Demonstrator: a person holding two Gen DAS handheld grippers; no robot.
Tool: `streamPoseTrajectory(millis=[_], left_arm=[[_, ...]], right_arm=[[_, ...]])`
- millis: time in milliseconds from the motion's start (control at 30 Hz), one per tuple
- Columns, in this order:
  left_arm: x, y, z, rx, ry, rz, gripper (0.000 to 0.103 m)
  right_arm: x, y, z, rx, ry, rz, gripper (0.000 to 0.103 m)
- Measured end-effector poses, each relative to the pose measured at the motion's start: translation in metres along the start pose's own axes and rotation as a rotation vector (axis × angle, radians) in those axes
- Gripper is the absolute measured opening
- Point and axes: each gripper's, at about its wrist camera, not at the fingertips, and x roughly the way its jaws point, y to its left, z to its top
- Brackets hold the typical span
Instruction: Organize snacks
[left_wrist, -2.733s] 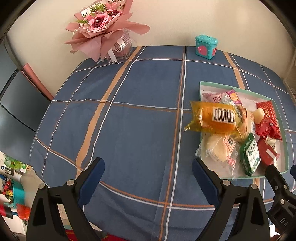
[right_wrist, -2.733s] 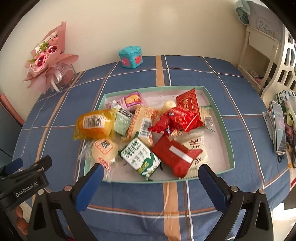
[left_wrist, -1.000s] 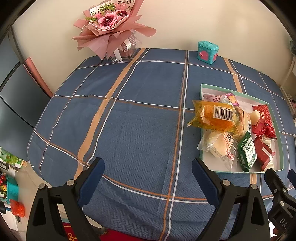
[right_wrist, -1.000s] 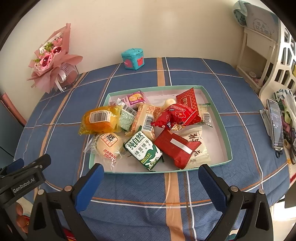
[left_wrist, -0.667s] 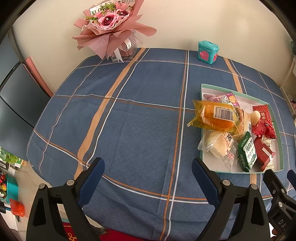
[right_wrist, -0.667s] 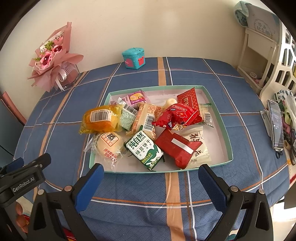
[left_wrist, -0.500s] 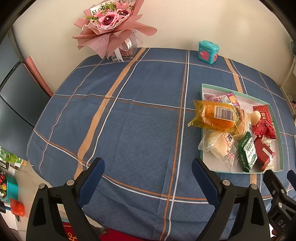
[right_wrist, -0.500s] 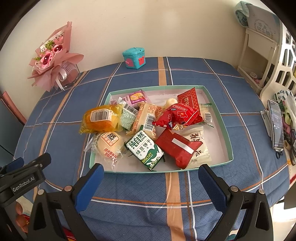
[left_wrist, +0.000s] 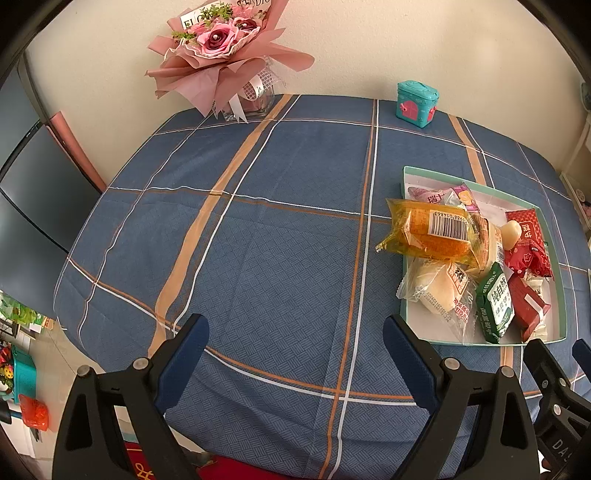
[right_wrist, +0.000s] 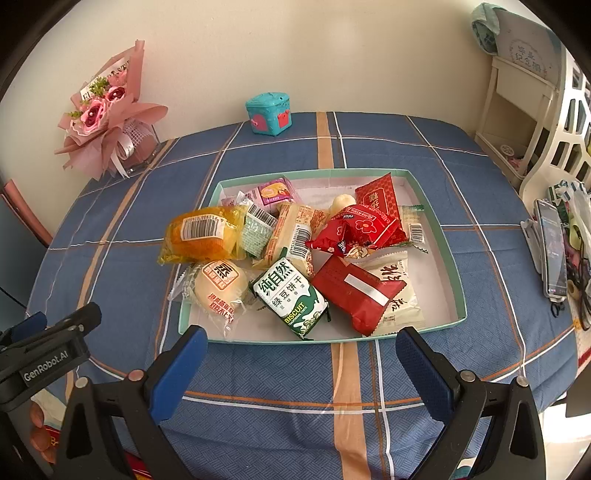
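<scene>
A shallow green-rimmed tray (right_wrist: 454, 266) on the blue plaid tablecloth holds several wrapped snacks: an orange cake pack (right_wrist: 201, 236) overhanging its left rim, a round bun pack (right_wrist: 218, 286), a green biscuit pack (right_wrist: 290, 295), a red pack (right_wrist: 356, 293) and others. The tray also shows in the left wrist view (left_wrist: 410, 325) at the right. My right gripper (right_wrist: 301, 345) is open and empty, just in front of the tray's near rim. My left gripper (left_wrist: 295, 332) is open and empty over bare tablecloth, left of the tray.
A pink flower bouquet (left_wrist: 221, 48) in a glass vase stands at the table's back left. A small teal box (right_wrist: 269, 112) sits at the back edge. A phone (right_wrist: 552, 251) and clutter lie off the table's right side. A white shelf (right_wrist: 517, 110) stands at far right.
Both grippers have drawn back and up slightly, so more of the table shows. The snacks and tray have not moved.
</scene>
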Motion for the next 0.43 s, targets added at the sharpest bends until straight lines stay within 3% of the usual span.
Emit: streamPoseTrajectory(millis=[433], left_arm=[[-0.0025,-0.0038,-0.0014,0.012,-0.012,0.001,0.095]], right_arm=[[0.0004,-0.0003,0.0006,-0.005,0.003,0.001,0.103]])
